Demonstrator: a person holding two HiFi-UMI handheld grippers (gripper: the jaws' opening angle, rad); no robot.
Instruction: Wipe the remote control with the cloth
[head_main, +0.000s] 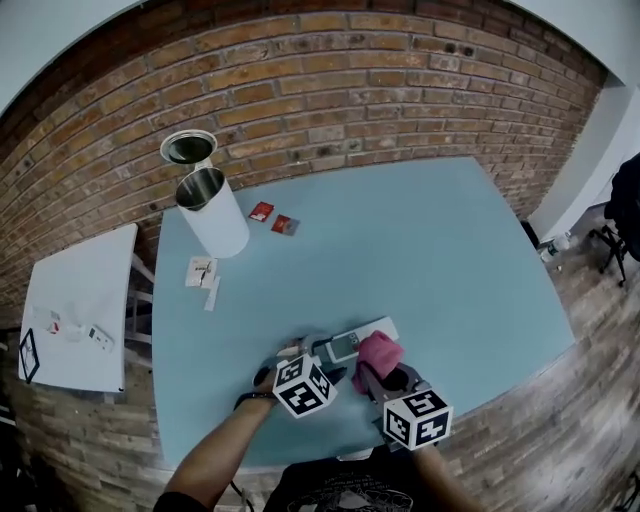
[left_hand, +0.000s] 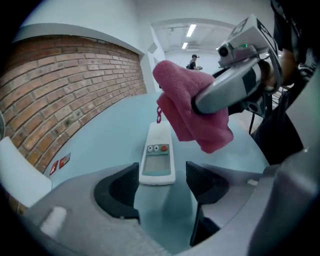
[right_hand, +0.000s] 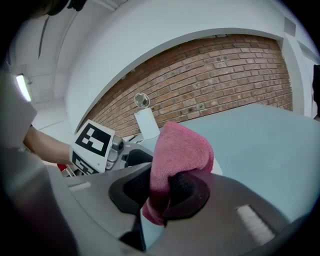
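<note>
A white remote control (head_main: 358, 338) with a small screen lies flat on the light-blue table (head_main: 430, 250) near its front edge. In the left gripper view the remote (left_hand: 157, 157) lies on the table with its near end between my left gripper's (left_hand: 161, 182) open jaws; the pads stand clear of it on both sides. My right gripper (right_hand: 162, 187) is shut on a folded pink cloth (right_hand: 180, 150). The cloth (left_hand: 187, 107) hangs over the far part of the remote. In the head view the cloth (head_main: 379, 353) covers the remote's right end.
A white cylindrical container (head_main: 212, 212) stands at the table's back left, with a round tin (head_main: 188, 147) behind it. Two red packets (head_main: 272, 217) and some small cards (head_main: 203, 272) lie nearby. A white side table (head_main: 80, 310) stands at the left, below the brick wall.
</note>
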